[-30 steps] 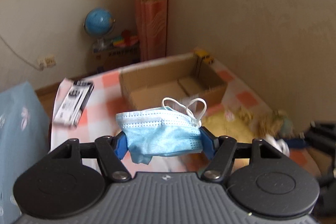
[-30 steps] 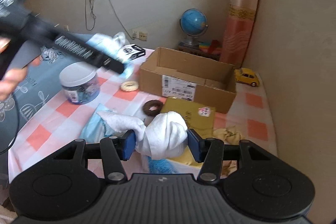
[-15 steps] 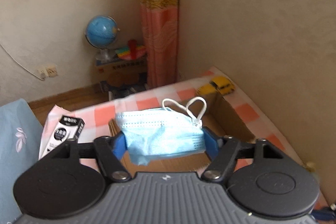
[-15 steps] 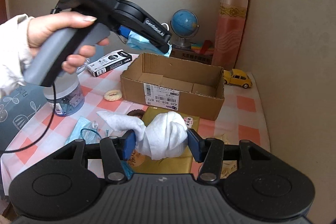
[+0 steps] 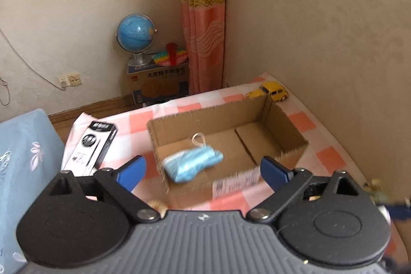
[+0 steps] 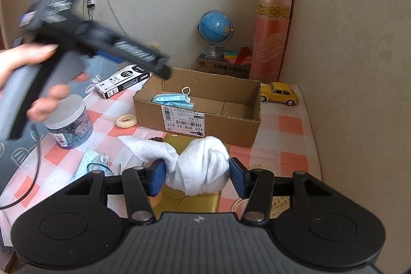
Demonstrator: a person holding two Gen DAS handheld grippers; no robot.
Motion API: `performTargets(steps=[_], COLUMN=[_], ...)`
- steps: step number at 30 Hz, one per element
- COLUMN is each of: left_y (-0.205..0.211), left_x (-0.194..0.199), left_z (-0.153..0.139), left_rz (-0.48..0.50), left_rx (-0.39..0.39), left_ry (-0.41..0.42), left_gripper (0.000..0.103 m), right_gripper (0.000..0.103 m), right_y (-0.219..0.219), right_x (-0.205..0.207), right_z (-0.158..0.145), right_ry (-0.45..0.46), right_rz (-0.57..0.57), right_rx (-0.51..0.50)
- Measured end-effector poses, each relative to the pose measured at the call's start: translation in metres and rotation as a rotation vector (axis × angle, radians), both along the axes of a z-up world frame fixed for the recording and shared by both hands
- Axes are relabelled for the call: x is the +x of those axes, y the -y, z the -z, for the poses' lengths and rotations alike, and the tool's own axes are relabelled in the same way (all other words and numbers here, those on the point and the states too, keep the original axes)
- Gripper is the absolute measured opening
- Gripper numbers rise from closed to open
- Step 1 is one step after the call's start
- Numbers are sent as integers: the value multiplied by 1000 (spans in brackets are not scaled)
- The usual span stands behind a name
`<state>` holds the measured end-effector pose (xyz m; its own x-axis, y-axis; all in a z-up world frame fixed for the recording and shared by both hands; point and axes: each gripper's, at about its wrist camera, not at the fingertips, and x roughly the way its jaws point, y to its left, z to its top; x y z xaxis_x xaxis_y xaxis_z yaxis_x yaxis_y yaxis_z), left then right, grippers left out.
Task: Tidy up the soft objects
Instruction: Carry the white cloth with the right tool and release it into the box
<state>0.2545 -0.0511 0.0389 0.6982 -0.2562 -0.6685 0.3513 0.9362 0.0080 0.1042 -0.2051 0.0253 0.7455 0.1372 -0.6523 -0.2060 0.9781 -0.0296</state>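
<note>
While the left hand-held gripper [image 5: 203,172] hangs above the cardboard box [image 5: 287,130], its blue jaws are opening and nothing is between them. In the left wrist view the blue face mask [image 5: 192,164] lies on the floor of the box, at the end nearer to the black carton [image 5: 93,145], with its white ear loop [image 5: 199,139] above it. A yellow toy car [image 5: 269,91] stands just behind the box on the checked table [image 5: 331,158]. The mask looks blurred, so I cannot tell if it has fully settled.

In the right wrist view the right hand-held gripper [image 6: 197,177] is closed on a rolled white cloth [image 6: 203,166], pressed from both sides, with one loose tail [image 6: 143,148] pointing to the left. The left gripper is a blurred dark shape held by a hand [image 6: 30,84] near the left end of the box. I think the two grippers could bump there if the cloth is brought to the box too soon. The loose tail could also catch on the box wall and hang outside. A second mask [image 6: 88,163] and a pale ring [image 6: 125,121] lie on the table beside a jar [image 6: 69,125]. Under the cloth a gold packet [image 6: 190,199] is mostly hidden, and a dark ring behind it is hard to make out.
</note>
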Motion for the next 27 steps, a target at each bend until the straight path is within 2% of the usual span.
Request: performTargets(steps=[4, 9, 15, 21, 27], left_y=[-18, -46, -65, -73, -74], left_x=[-34, -82, -118, -139, -149], left_z=[-7, -11, -3, 5, 14], left_rz=[-1, -18, -25, -32, -1], left_rx=[7, -12, -23, -18, -12], left_ry=[17, 57, 42, 56, 64], left_gripper=[100, 101, 101, 101, 101], right_gripper=[57, 57, 57, 58, 58], right_y=[1, 2, -1, -7, -11], right_x=[4, 15, 38, 80, 144], right_z=[-1, -3, -12, -20, -20], right_ry=[-17, -34, -33, -36, -58], right_rz=[21, 41, 46, 37, 52], right_rx=[1, 1, 10, 9, 19])
